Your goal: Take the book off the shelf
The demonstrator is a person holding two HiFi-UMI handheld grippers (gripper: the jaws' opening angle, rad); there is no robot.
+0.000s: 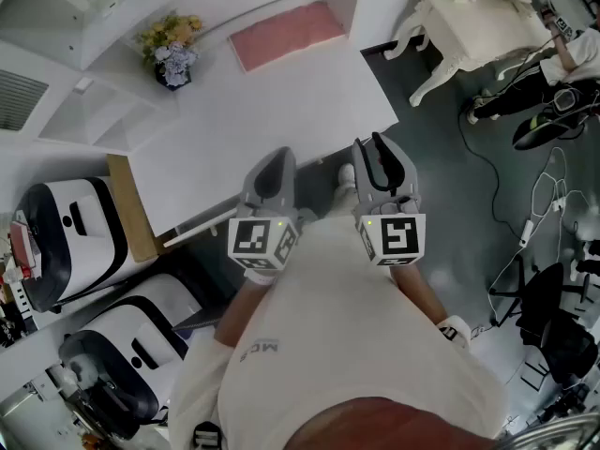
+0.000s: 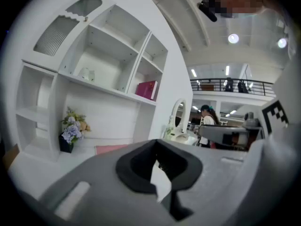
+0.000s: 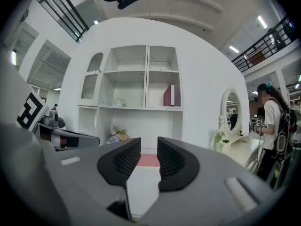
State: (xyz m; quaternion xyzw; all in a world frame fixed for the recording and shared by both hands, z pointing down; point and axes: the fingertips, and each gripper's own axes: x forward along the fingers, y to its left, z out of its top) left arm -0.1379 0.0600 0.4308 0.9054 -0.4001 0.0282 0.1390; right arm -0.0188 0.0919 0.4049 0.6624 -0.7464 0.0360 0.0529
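Note:
A dark red book (image 3: 169, 95) stands upright in the right compartment of the white wall shelf (image 3: 141, 108); the left gripper view shows this book (image 2: 147, 89) too. From the head view the book is hidden. Both grippers are held side by side in front of the person's chest, well short of the shelf and pointing at it. My left gripper (image 1: 270, 169) (image 2: 157, 169) is shut with nothing in it. My right gripper (image 1: 380, 156) (image 3: 142, 161) is shut too, its ribbed pads (image 3: 121, 161) empty.
Below the shelf a white counter (image 1: 253, 111) carries a flower pot (image 1: 172, 54) and a pink mat (image 1: 286, 34). A white dressing table with a mirror (image 3: 231, 112) stands to the right, a person (image 3: 273, 121) beside it. White machines (image 1: 66, 242) sit at the left; cables (image 1: 548, 195) lie on the floor.

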